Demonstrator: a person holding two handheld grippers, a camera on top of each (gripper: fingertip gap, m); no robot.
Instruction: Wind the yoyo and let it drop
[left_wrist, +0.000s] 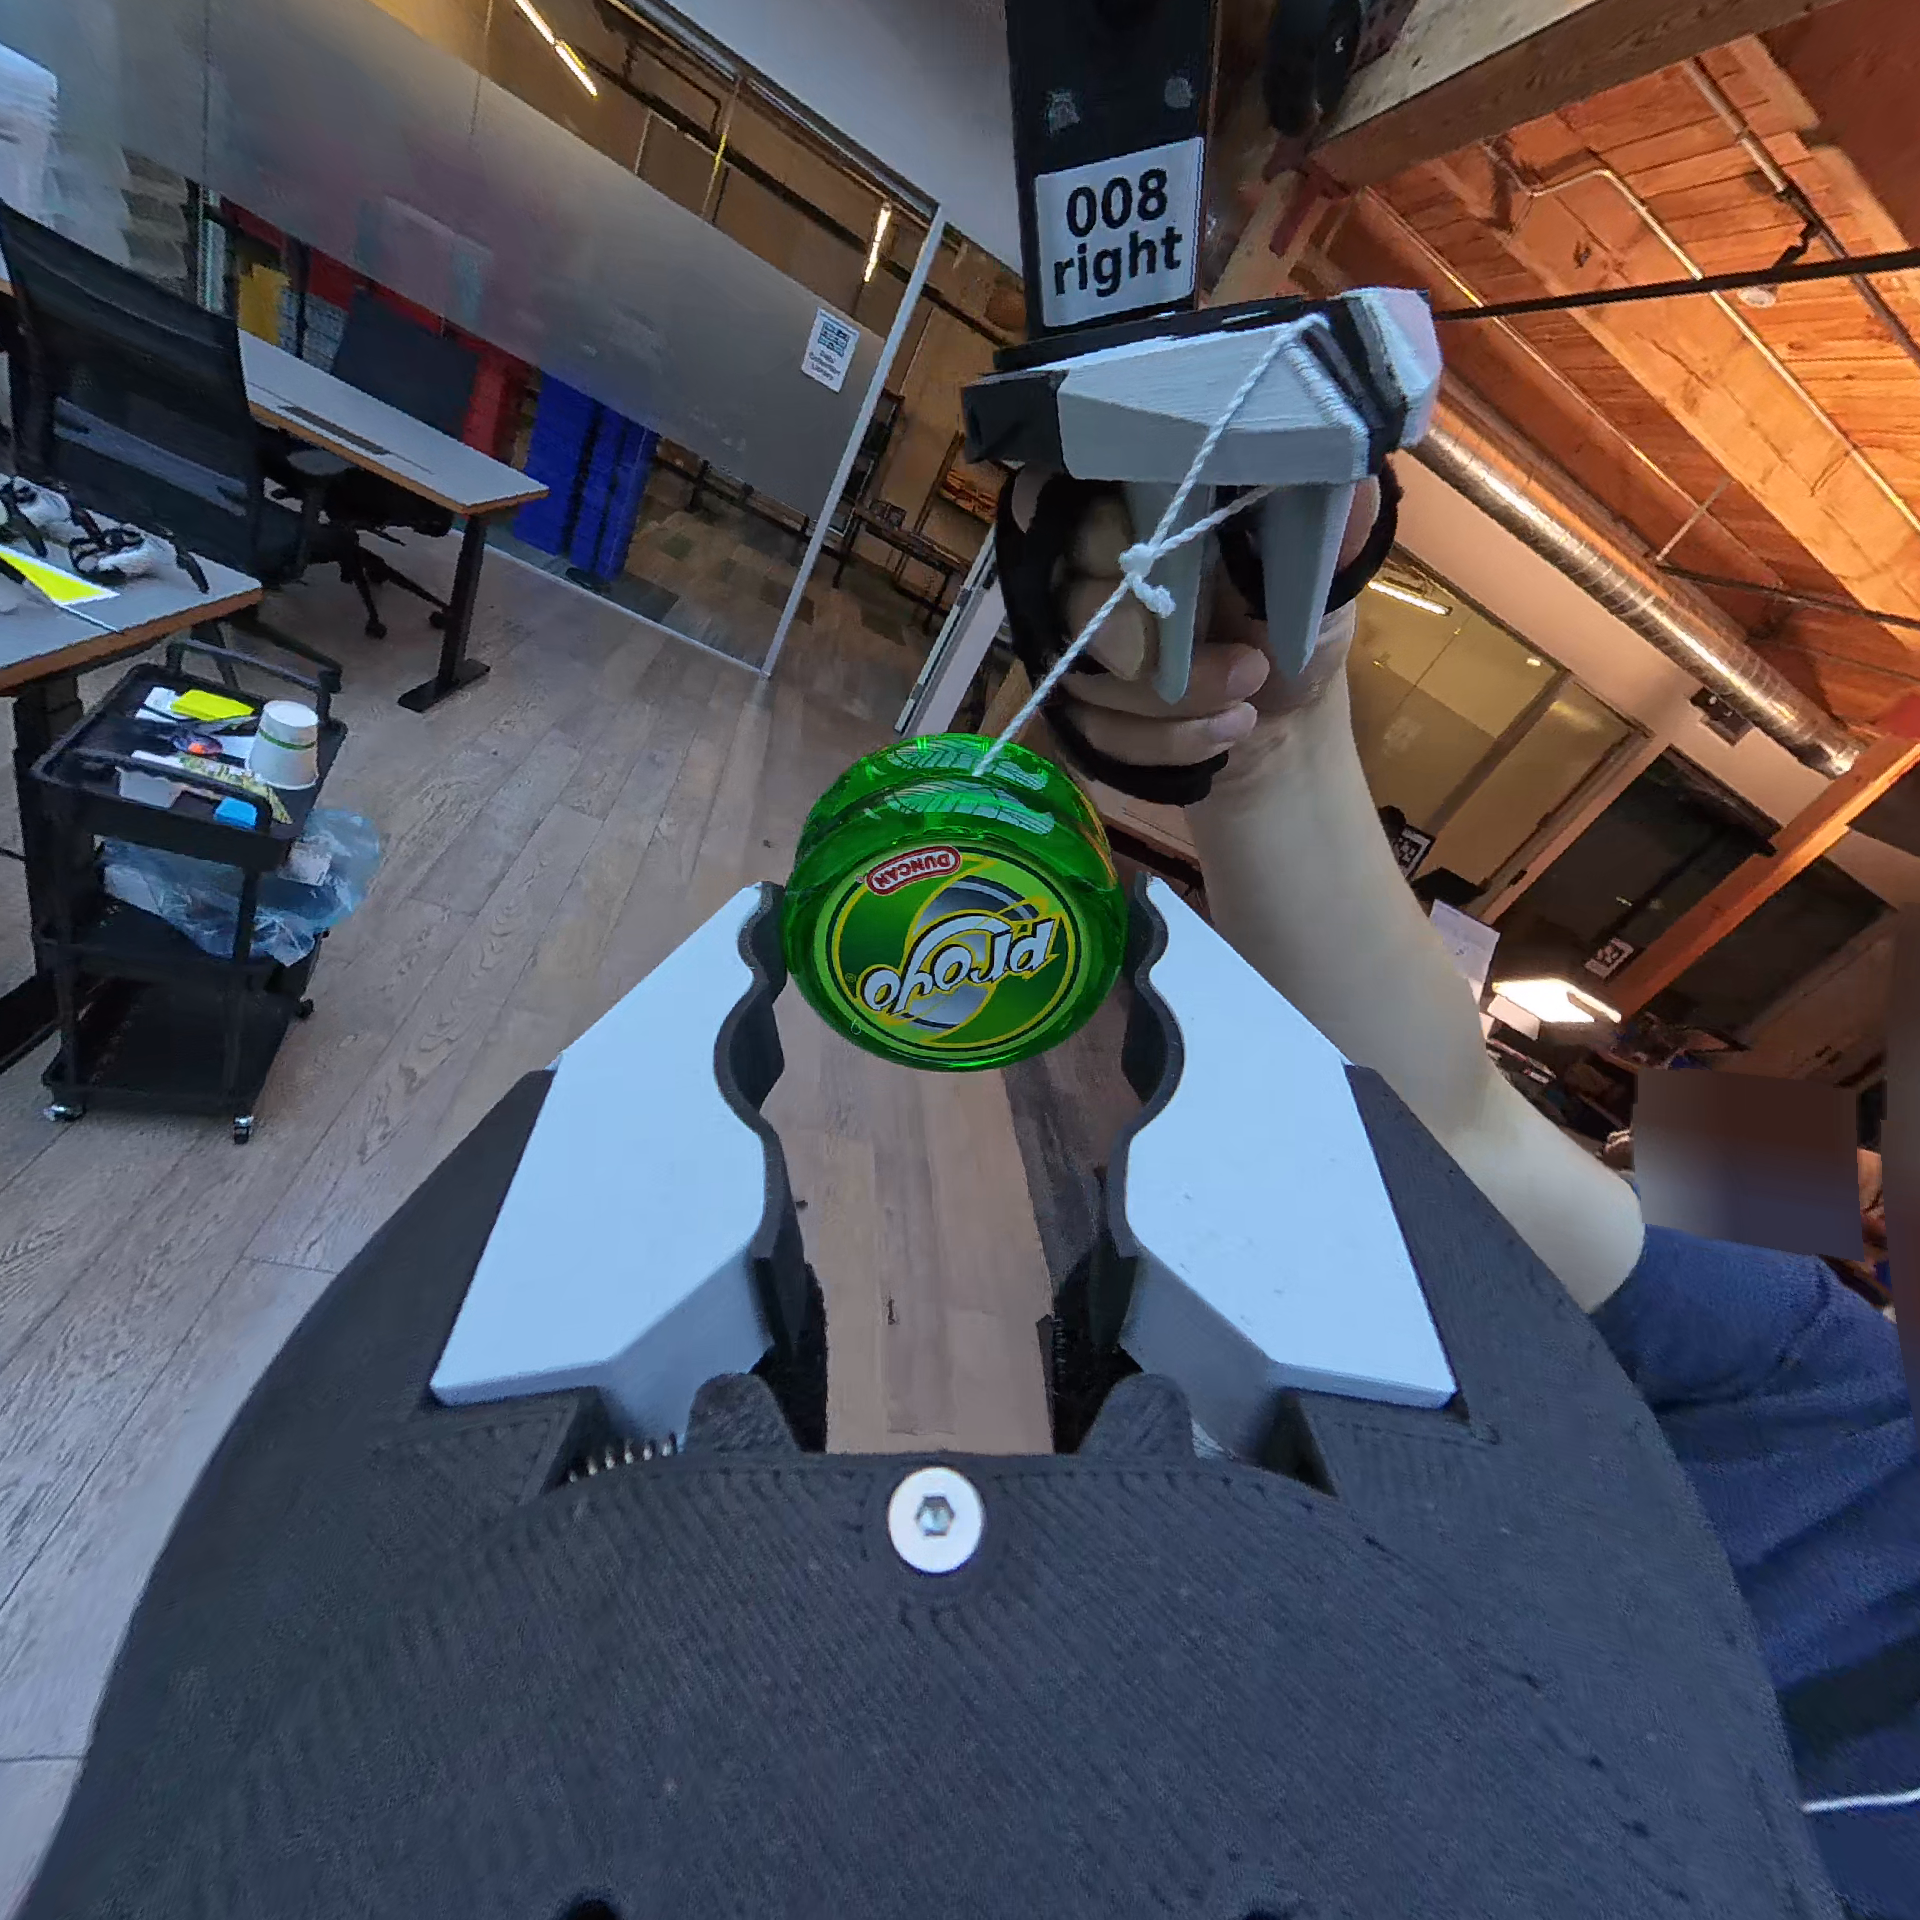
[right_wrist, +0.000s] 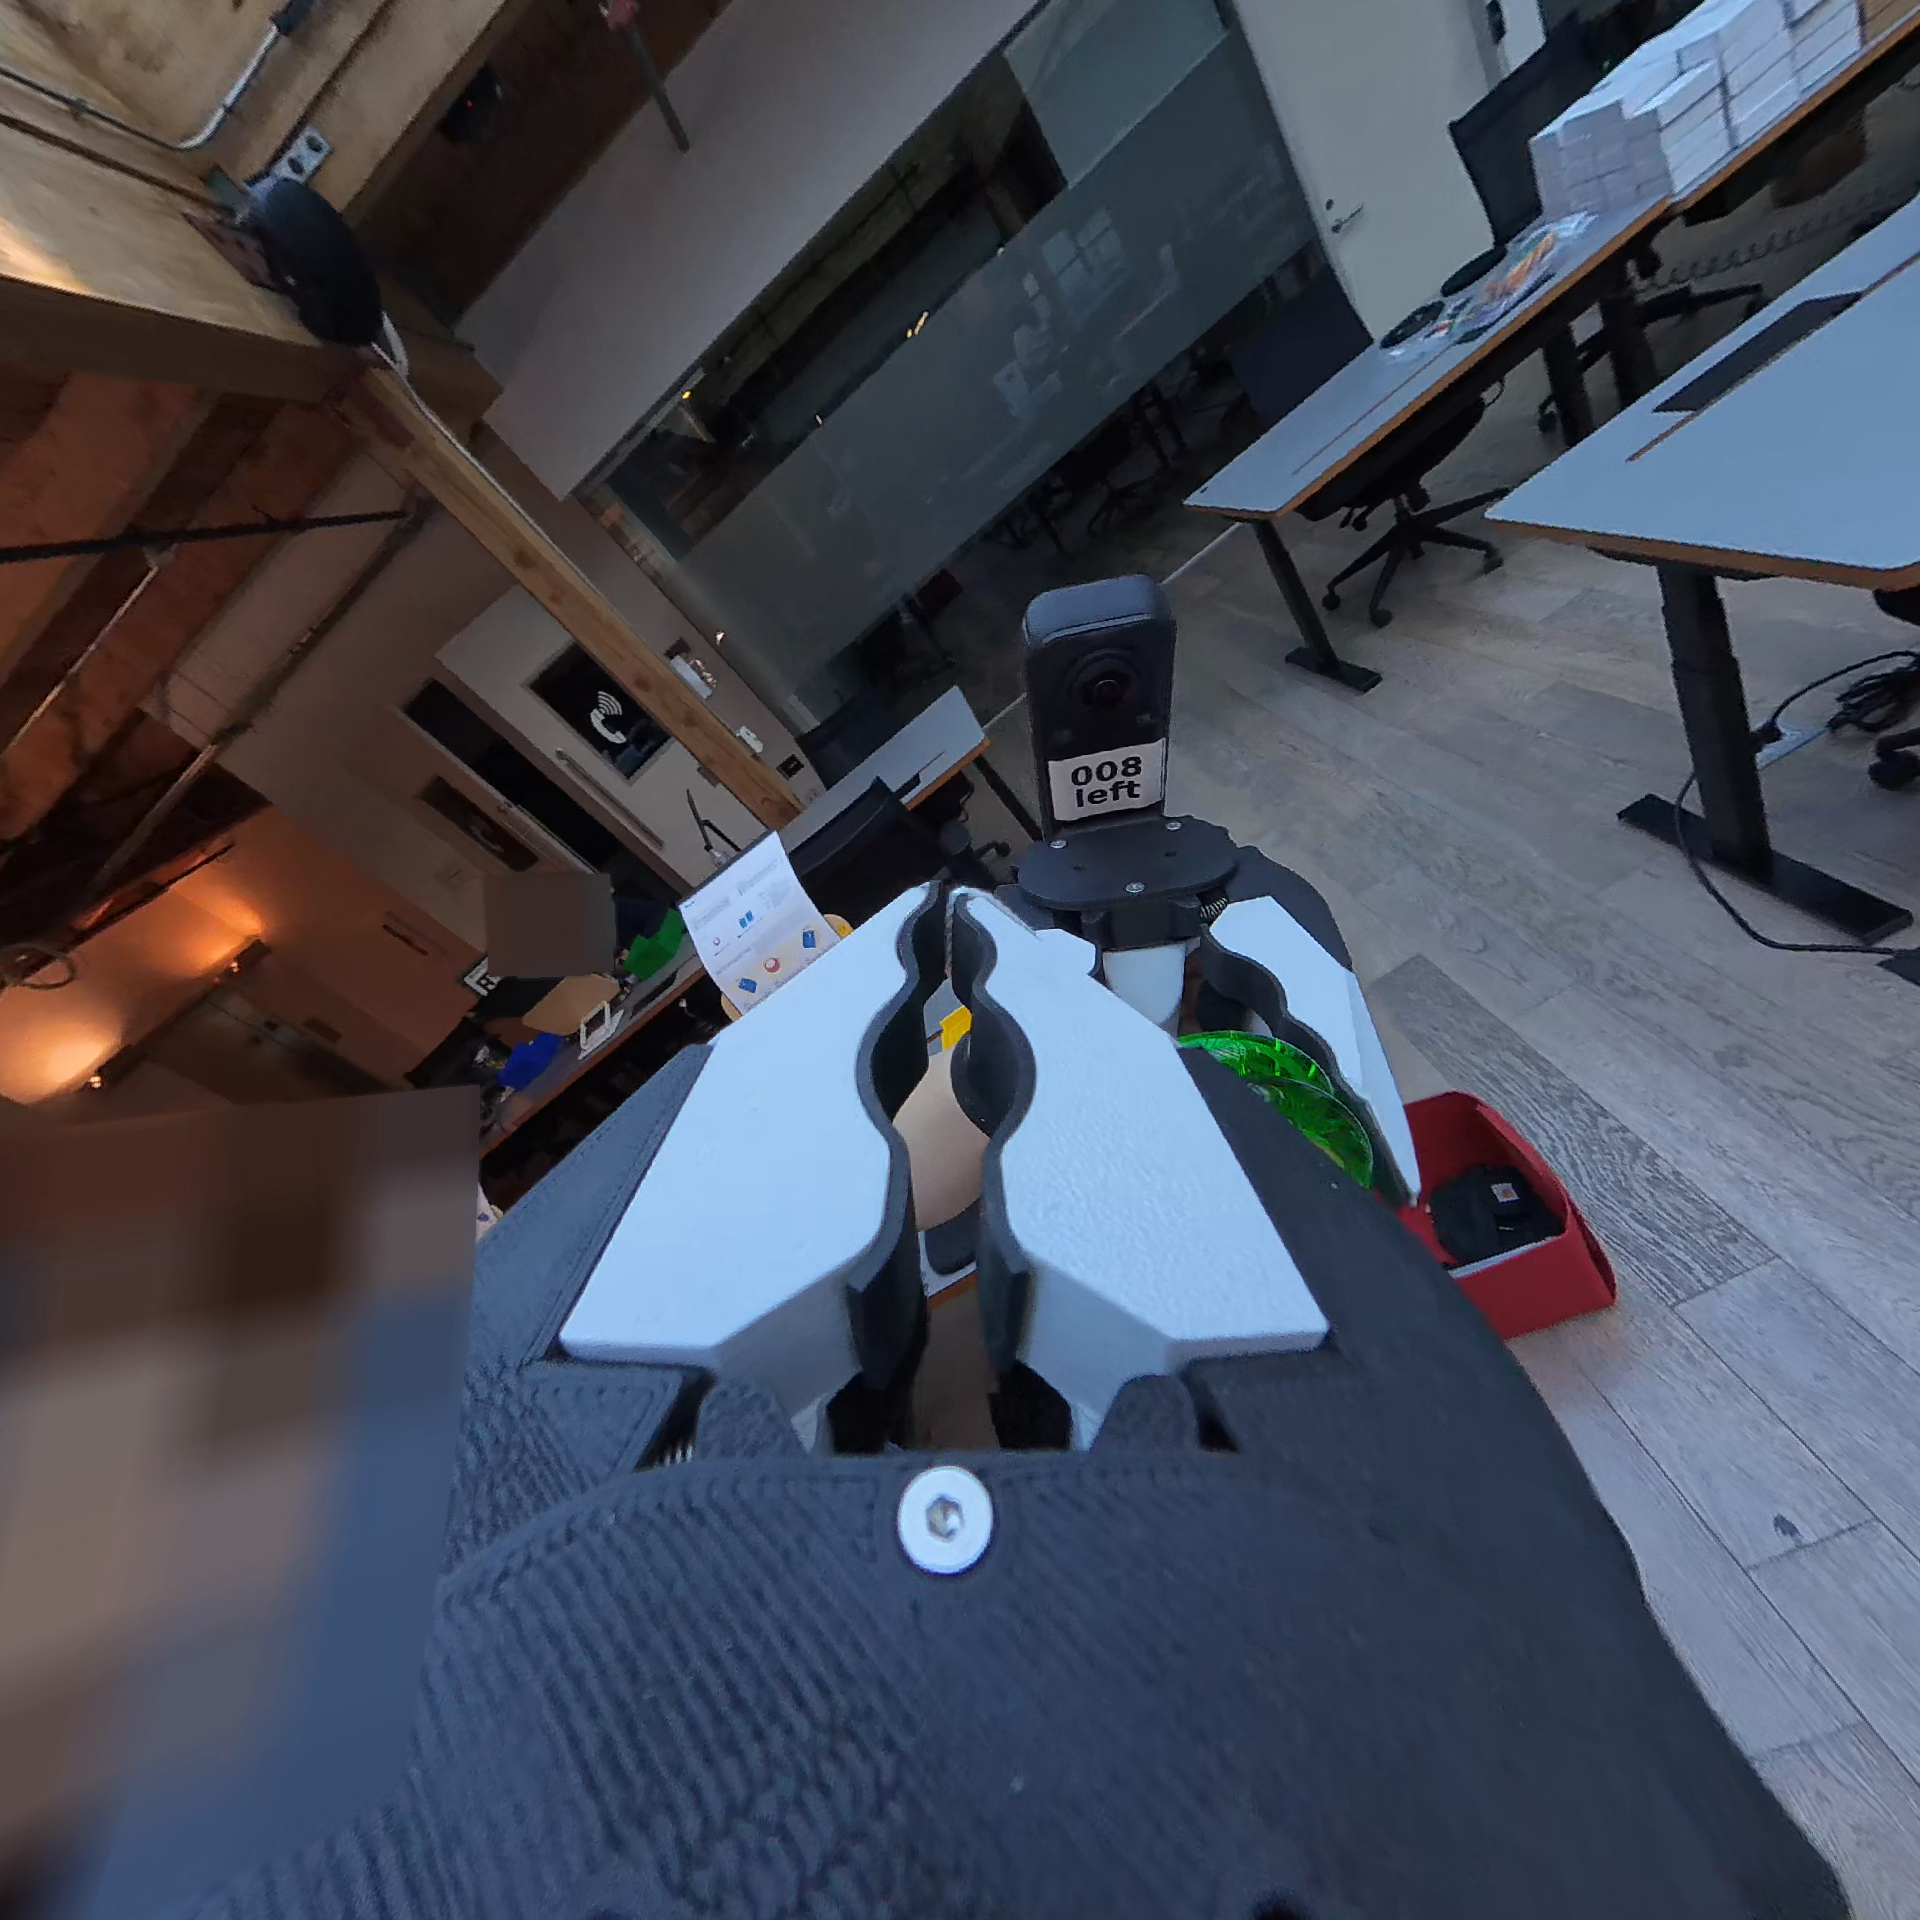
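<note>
The green yoyo (left_wrist: 954, 904) sits between the tips of the left gripper (left_wrist: 951, 940), whose jaws are spread and pinch it by its two sides. In the right wrist view only a green edge of it (right_wrist: 1283, 1091) shows, the rest is hidden behind the fingers. The white string (left_wrist: 1164, 551) goes up from the yoyo to the right gripper (right_wrist: 948, 925), above and a little to the right; there it loops around a finger. The jaws of this gripper are pressed nearly together, but whether the string is caught between them is hard to make out. On the floor, at right, a red box (right_wrist: 1538, 1288) holds a dark folded item (right_wrist: 1496, 1210). Far left, a black cart (left_wrist: 177, 894) carries a paper cup (left_wrist: 286, 743) and small things too little to tell.
</note>
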